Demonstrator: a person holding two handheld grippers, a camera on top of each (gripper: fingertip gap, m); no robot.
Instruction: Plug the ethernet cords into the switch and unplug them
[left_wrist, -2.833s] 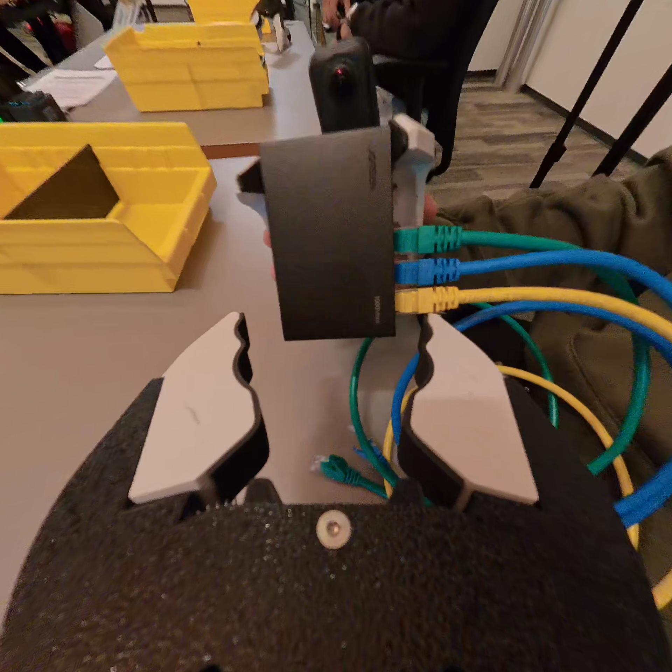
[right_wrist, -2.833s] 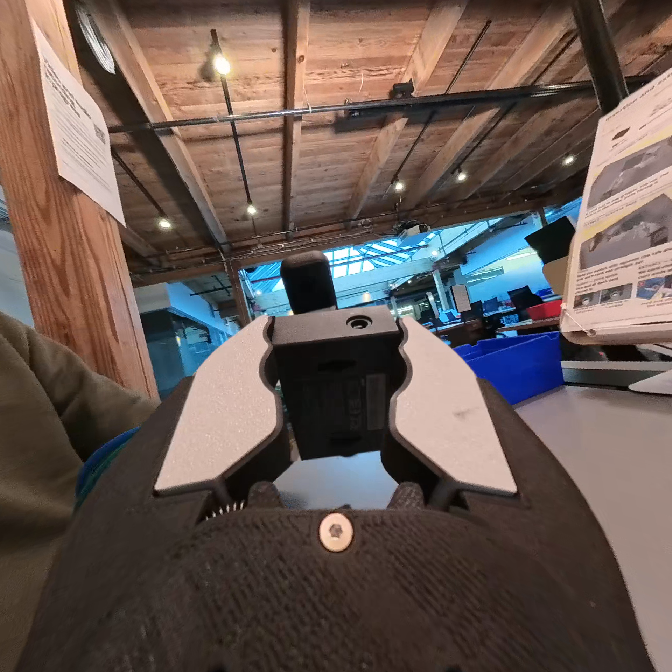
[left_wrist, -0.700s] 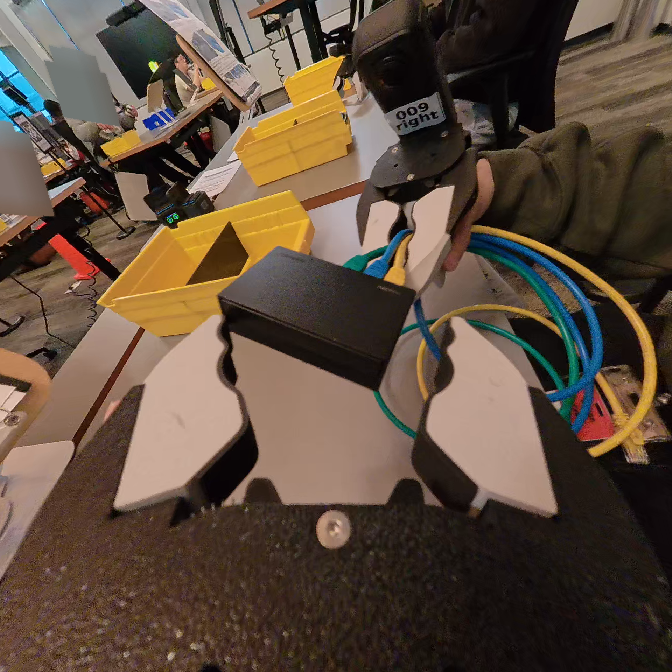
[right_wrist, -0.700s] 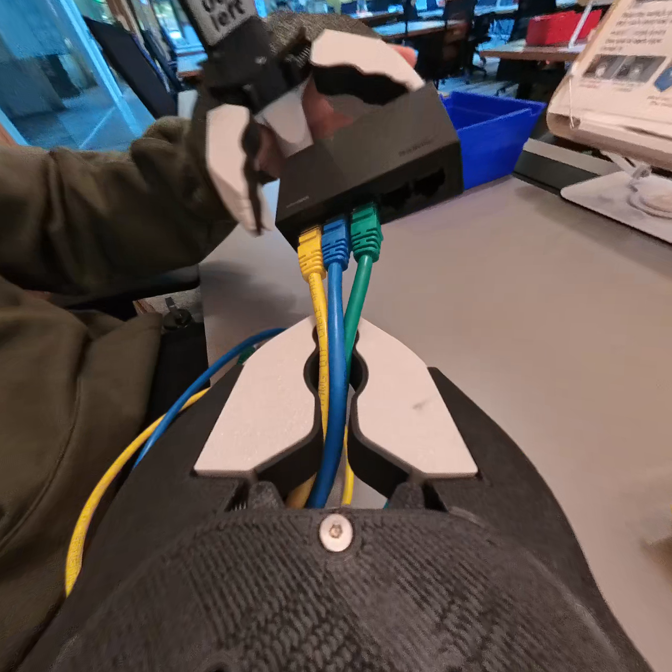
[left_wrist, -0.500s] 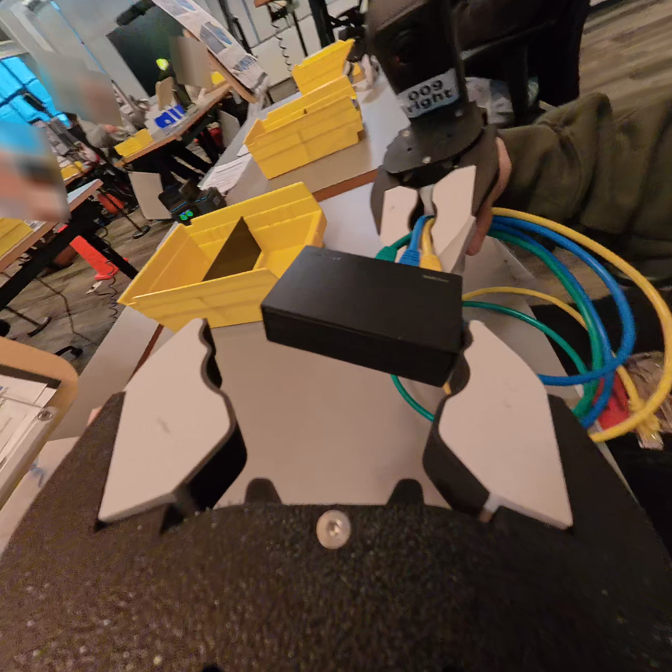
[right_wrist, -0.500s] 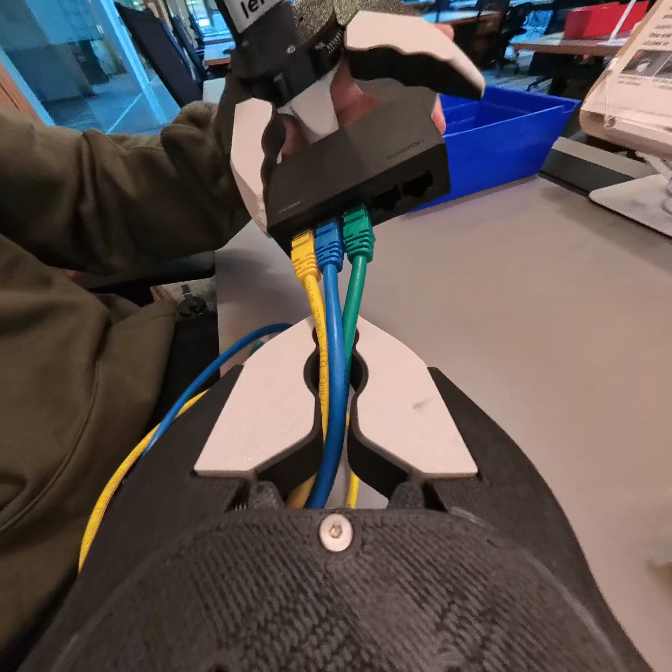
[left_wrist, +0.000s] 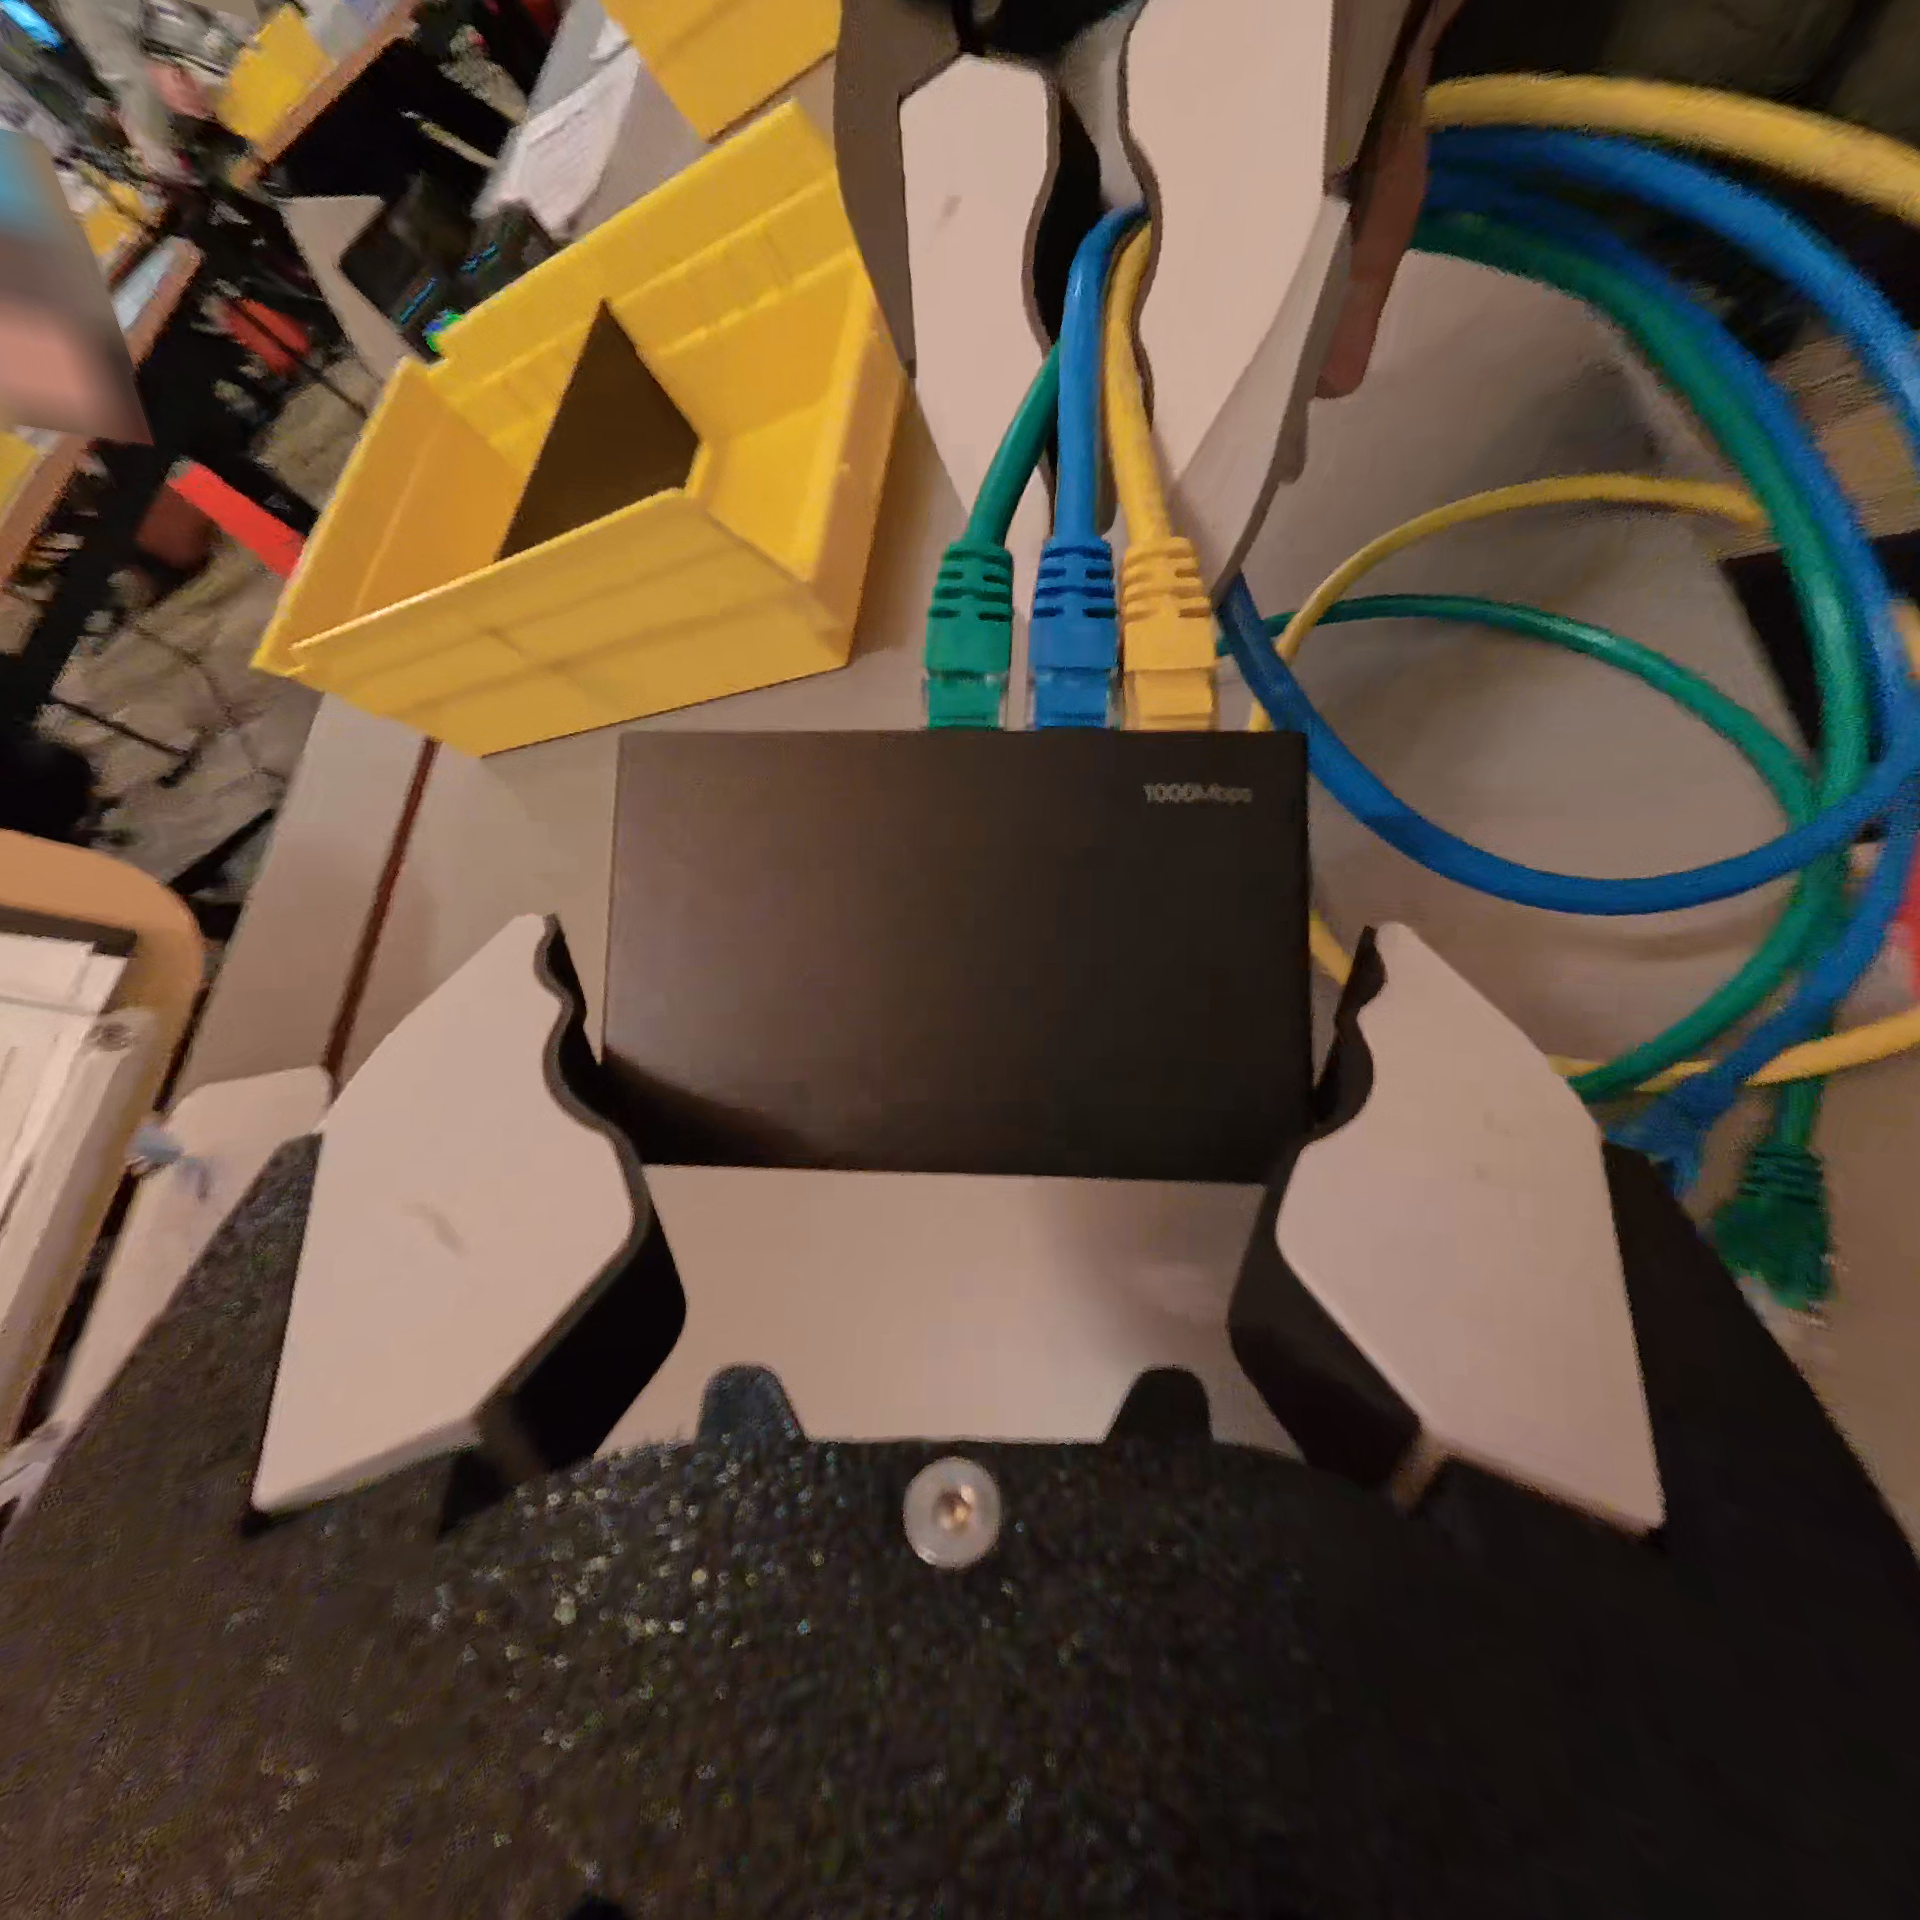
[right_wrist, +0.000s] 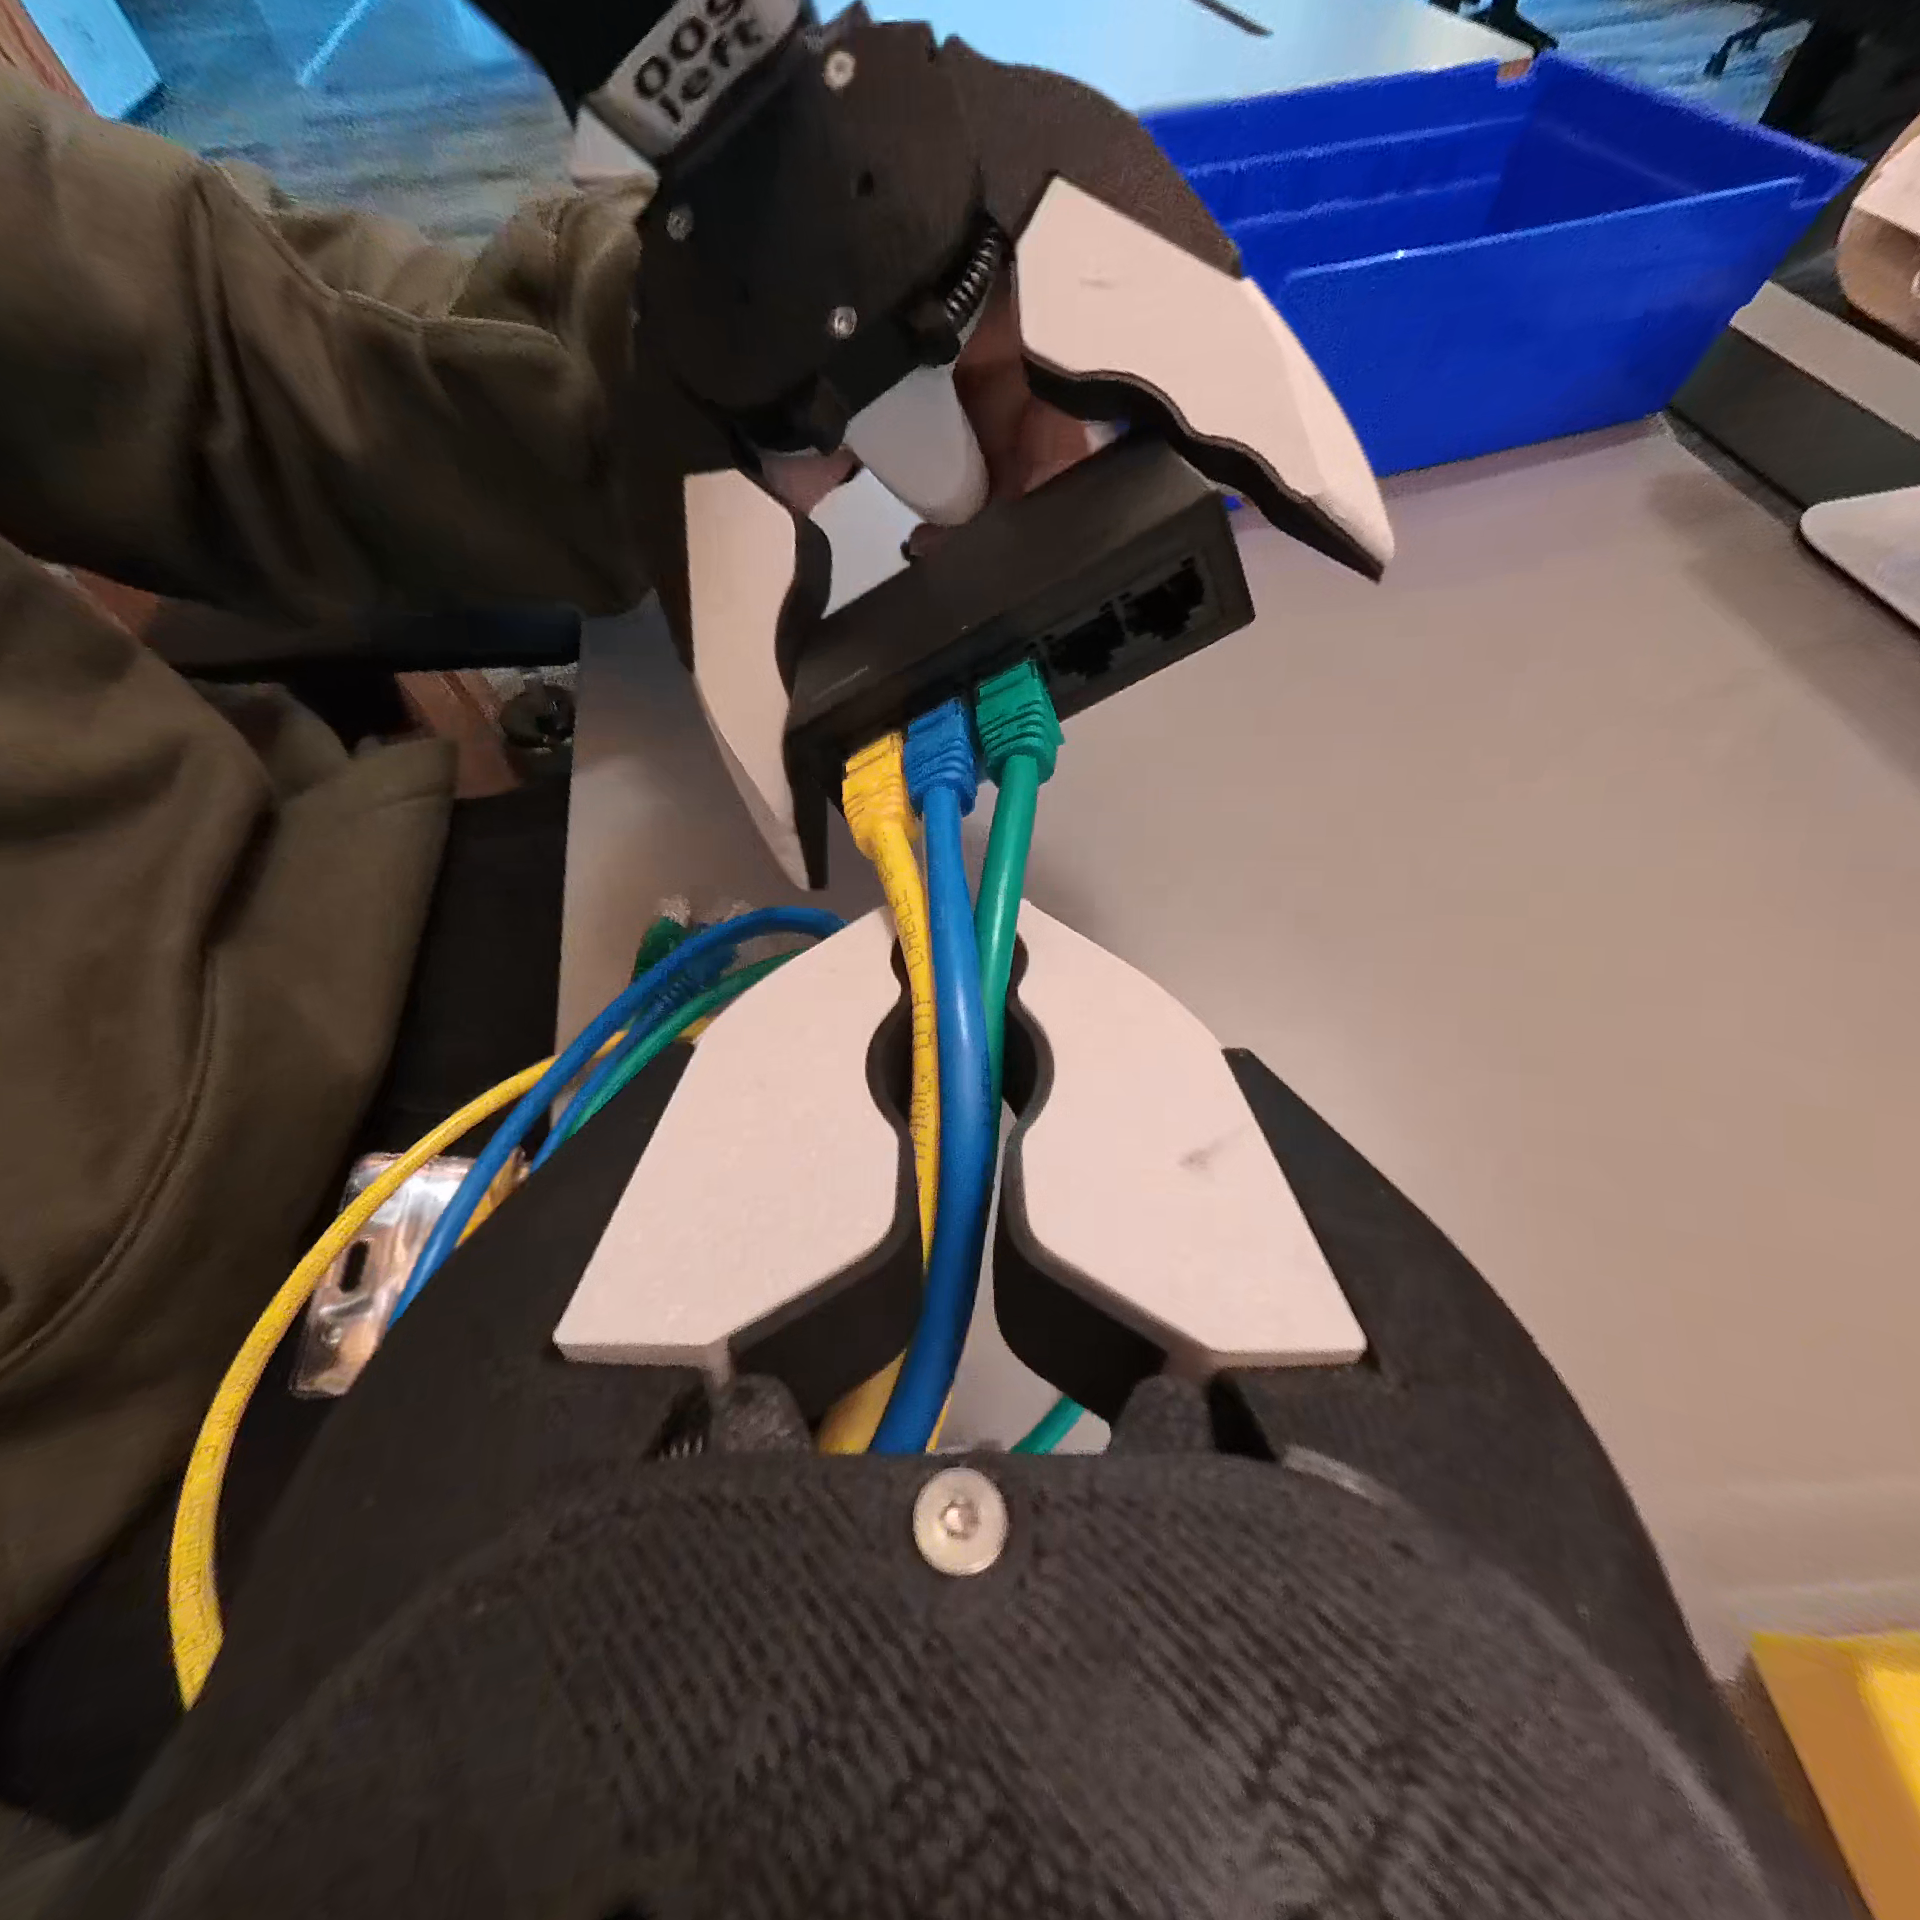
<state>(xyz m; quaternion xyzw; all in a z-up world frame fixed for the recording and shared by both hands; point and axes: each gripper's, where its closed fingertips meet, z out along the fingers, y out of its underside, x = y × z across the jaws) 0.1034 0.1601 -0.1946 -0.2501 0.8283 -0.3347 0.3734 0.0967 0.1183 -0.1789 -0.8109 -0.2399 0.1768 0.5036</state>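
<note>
We hold left gripper jaws spread wide, gripping, at 6 o'clock | right gripper jaws nearly closed, clamping, at 12 o'clock.

The right tongs pinch three cords plugged into the switch, which the left tongs straddle.

The top edge of the left wrist view is cutting off the right gripper, leaving only its jaws in frame. The free green plug is blurring at the right, and the switch is hiding its own ports.
</note>
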